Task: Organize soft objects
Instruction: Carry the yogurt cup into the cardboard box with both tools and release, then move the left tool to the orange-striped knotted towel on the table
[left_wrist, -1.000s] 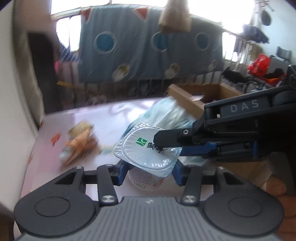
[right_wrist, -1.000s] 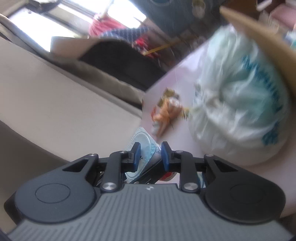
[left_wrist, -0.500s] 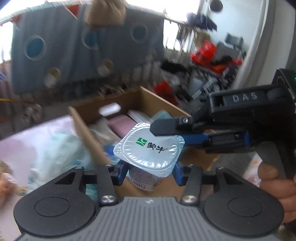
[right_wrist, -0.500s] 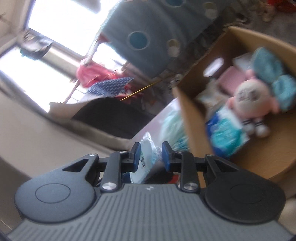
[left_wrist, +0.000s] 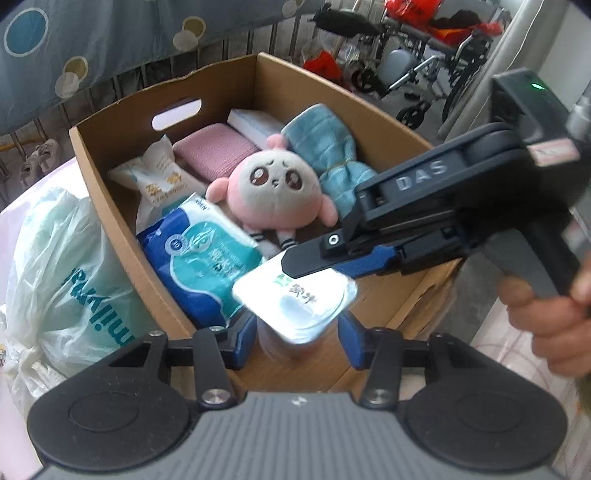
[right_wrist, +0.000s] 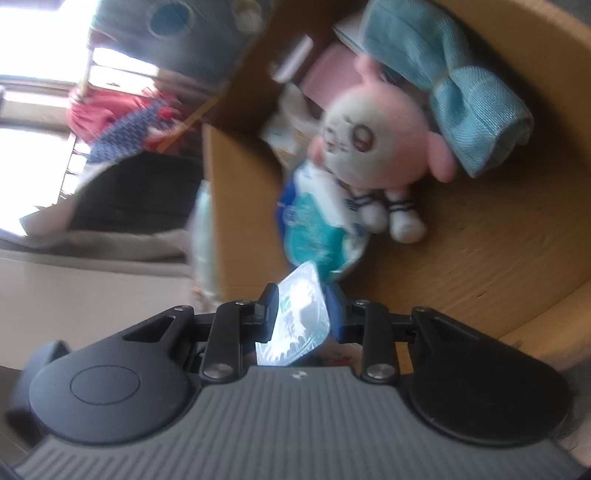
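Left gripper (left_wrist: 298, 332): one, low in the frame; its blue pads pinch the body of the yogurt cup (left_wrist: 295, 299).
Right gripper (right_wrist: 300, 312): one; its jaws have just been opening, the foil lid edge stands between them, and the right pad is apart from it.
Yogurt cup: one, over the near inside corner of the cardboard box (left_wrist: 122, 218).
In the box: one tissue pack (left_wrist: 199, 258), one pink plush toy (left_wrist: 273, 192), one blue towel (left_wrist: 328, 155), one pink cloth (left_wrist: 214, 151), one snack bag (left_wrist: 162, 177).
Only left view: white plastic bag (left_wrist: 66, 273) at left, a hand (left_wrist: 546, 328) on the right gripper's handle, wheelchairs upper right.
Only right view: bright window upper left.
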